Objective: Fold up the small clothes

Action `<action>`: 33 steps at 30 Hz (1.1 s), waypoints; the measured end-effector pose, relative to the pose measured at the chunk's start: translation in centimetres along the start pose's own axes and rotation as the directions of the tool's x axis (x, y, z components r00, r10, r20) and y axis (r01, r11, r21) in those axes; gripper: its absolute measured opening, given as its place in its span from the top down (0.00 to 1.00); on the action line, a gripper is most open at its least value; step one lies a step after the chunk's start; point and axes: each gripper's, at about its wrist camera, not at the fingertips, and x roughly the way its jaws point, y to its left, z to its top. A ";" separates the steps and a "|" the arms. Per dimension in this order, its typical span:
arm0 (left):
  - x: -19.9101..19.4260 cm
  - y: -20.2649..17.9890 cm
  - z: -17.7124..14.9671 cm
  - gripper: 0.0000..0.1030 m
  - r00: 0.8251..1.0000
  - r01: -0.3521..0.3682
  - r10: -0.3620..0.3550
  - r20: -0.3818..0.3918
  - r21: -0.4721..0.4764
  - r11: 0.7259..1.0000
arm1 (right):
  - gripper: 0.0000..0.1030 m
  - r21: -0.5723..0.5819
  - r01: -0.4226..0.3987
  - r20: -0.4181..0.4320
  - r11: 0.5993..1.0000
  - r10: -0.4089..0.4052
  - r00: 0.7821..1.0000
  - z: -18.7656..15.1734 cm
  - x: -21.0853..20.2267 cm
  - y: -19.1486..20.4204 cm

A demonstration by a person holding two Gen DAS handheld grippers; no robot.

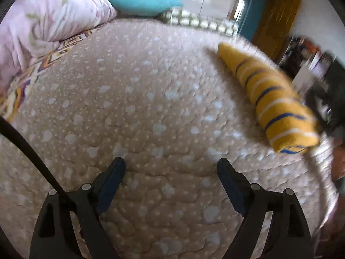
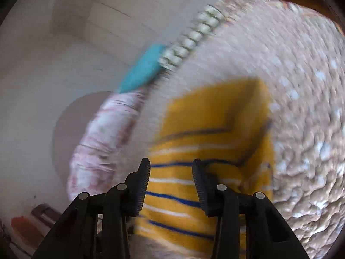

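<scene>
A folded mustard-yellow garment (image 1: 271, 99) with white and blue stripes lies on the beige quilted bed cover (image 1: 138, 99) at the right. My left gripper (image 1: 171, 166) is open and empty, low over bare quilt to the left of the garment. In the right wrist view my right gripper (image 2: 171, 168) is open, its jaws standing apart over the near end of the striped garment (image 2: 215, 125). The view is blurred, so I cannot tell whether its fingers touch the cloth. The right gripper's dark body (image 1: 323, 105) shows at the garment's near end in the left wrist view.
A pink floral duvet (image 1: 43, 28) is bunched at the back left of the bed, with a teal pillow (image 1: 142, 2) behind it. The bed edge and a wooden door (image 1: 278, 19) lie to the right. A black cable (image 1: 32, 155) crosses the lower left.
</scene>
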 end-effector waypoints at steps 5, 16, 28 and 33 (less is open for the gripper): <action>0.1 1.5 -0.3 0.05 0.995 0.096 -0.096 0.008 -0.051 0.994 | 1.00 0.158 -0.024 0.056 0.987 0.015 0.998 -2.1 -3.4 -3.7; 0.1 1.1 -0.6 0.04 0.996 0.083 -0.083 0.017 -0.037 0.996 | 0.79 -0.206 0.003 -0.081 0.978 -0.021 0.997 -0.6 2.2 11.8; -0.4 1.9 -0.9 0.04 0.991 0.133 -0.130 0.037 -0.072 0.989 | 0.83 -0.202 -0.083 -0.337 0.976 0.010 0.941 -4.3 8.8 10.8; -0.4 1.9 -0.9 0.04 0.991 0.131 -0.128 0.036 -0.071 0.989 | 0.83 -0.219 -0.086 -0.419 0.972 -0.014 0.908 -9.3 6.2 8.7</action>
